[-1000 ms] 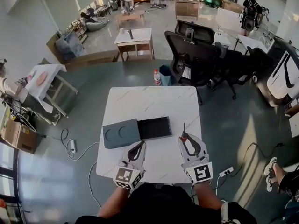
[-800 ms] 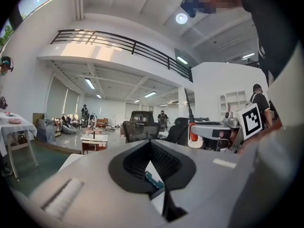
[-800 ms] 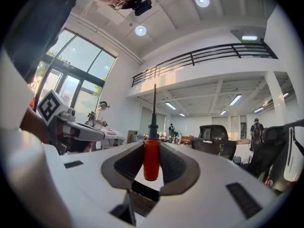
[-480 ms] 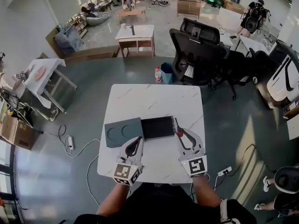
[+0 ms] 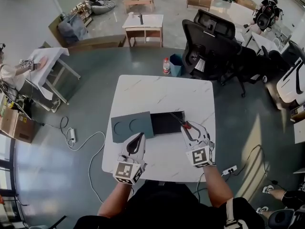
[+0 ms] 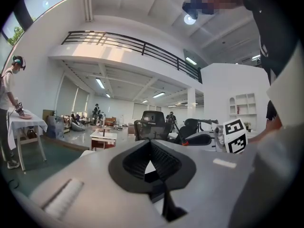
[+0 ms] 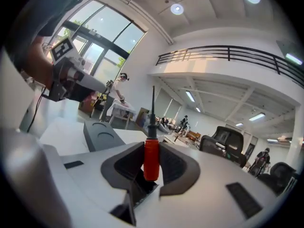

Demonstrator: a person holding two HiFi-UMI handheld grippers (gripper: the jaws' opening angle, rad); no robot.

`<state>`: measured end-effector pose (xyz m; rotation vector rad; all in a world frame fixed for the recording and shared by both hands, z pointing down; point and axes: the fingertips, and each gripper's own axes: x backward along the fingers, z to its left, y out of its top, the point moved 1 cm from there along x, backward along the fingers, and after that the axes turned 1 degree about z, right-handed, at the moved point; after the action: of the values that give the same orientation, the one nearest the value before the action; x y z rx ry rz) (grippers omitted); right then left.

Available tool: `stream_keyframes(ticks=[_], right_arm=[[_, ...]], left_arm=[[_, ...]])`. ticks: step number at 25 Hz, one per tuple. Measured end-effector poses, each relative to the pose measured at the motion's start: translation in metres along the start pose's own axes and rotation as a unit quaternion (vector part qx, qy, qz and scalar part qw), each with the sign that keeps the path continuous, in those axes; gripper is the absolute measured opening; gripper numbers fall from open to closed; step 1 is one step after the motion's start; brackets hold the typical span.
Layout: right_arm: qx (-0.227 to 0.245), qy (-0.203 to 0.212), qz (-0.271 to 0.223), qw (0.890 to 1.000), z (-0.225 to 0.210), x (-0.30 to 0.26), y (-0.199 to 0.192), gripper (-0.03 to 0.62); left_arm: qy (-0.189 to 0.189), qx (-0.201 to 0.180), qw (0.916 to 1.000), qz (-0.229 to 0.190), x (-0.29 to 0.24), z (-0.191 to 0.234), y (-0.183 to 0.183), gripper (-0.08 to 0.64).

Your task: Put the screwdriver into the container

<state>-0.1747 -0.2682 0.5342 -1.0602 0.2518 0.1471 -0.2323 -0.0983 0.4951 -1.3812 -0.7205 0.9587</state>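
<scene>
The screwdriver [image 5: 185, 124] has a red handle [image 7: 151, 158] and a thin dark shaft [image 7: 153, 106]. My right gripper [image 5: 188, 128] is shut on the handle, just above the table. The shaft points away from me, over the right end of the container [image 5: 167, 123]. This is a dark open box in the middle of the white table [image 5: 162, 92]. Its grey lid [image 5: 132, 127], with two round recesses, lies against its left side and also shows in the right gripper view [image 7: 102, 136]. My left gripper [image 5: 140, 137] hovers below the lid, shut and empty [image 6: 151, 152].
Black office chairs [image 5: 209, 49] stand beyond the table's far edge, with a bottle [image 5: 166, 66] and a blue bin [image 5: 176, 64] on the floor there. A power strip and cable [image 5: 72, 136] lie on the floor to the left. Bare tabletop lies behind the container.
My right gripper has carried the screwdriver forward and left, from beside the container's right end until its shaft reaches over that end. The left gripper has kept its place below the lid.
</scene>
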Motion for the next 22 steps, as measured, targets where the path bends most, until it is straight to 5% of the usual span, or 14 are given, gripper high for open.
stream_keyframes(ticks=[12, 22], right_arm=[[0.105, 0.108, 0.123, 0.981, 0.041, -0.059, -0.092, 0.1], [0.251, 0.217, 0.181, 0.926, 0.073, -0.094, -0.134, 0.1]], left_arm=[[0.037, 0.014, 0.9992, -0.002, 0.005, 0.025, -0.011, 0.006], [0.053, 0.029, 0.9981, 0.007, 0.011, 0.034, -0.021, 0.006]])
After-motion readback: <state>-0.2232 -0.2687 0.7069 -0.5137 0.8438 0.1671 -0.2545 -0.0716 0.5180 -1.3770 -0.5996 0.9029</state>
